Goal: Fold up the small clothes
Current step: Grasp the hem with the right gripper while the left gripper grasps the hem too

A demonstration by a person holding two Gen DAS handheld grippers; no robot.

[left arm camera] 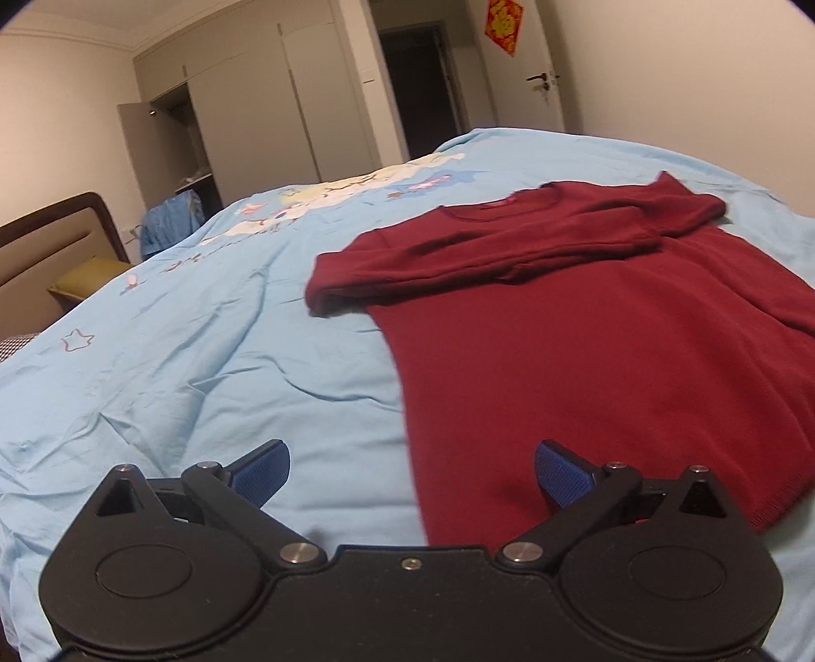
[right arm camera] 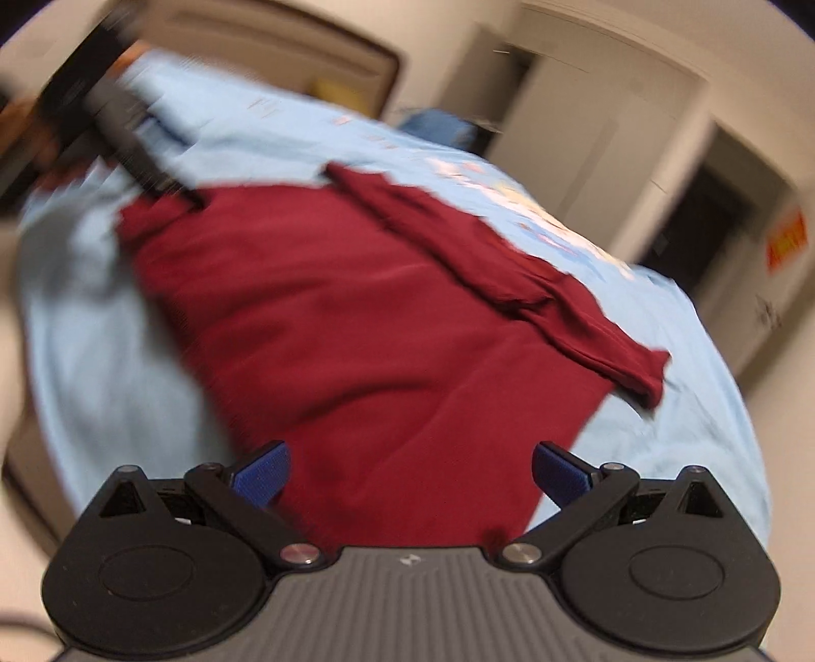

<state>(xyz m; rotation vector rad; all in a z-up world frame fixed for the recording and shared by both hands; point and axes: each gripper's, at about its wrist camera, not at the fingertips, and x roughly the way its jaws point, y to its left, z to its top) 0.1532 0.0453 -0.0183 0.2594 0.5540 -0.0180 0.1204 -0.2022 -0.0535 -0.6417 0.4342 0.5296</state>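
Bedding first: a light blue sheet point(left arm camera: 178, 366) with small cartoon prints covers the bed and fills most of the left wrist view, wrinkled toward the near edge. On it lies a dark red sweater point(left arm camera: 586, 356), spread flat with its hem nearest the camera and its neckline far; both sleeves are folded across the chest, one overlapping the other just below the collar. Behind the bed stand a pale wardrobe point(left arm camera: 244, 122) with one door open, a dark doorway, and a white door carrying a red and gold decoration point(left arm camera: 504, 23). A brown headboard point(left arm camera: 56, 239) shows at the far left.

The left gripper point(left arm camera: 411, 471) hovers over the sweater's near left corner, its blue-padded fingers spread wide with nothing between them.

The right wrist view is motion-blurred. The right gripper point(right arm camera: 411, 471) hangs above the sweater point(right arm camera: 356, 326), fingers likewise wide apart and empty. The other gripper appears as a dark blur at the upper left.
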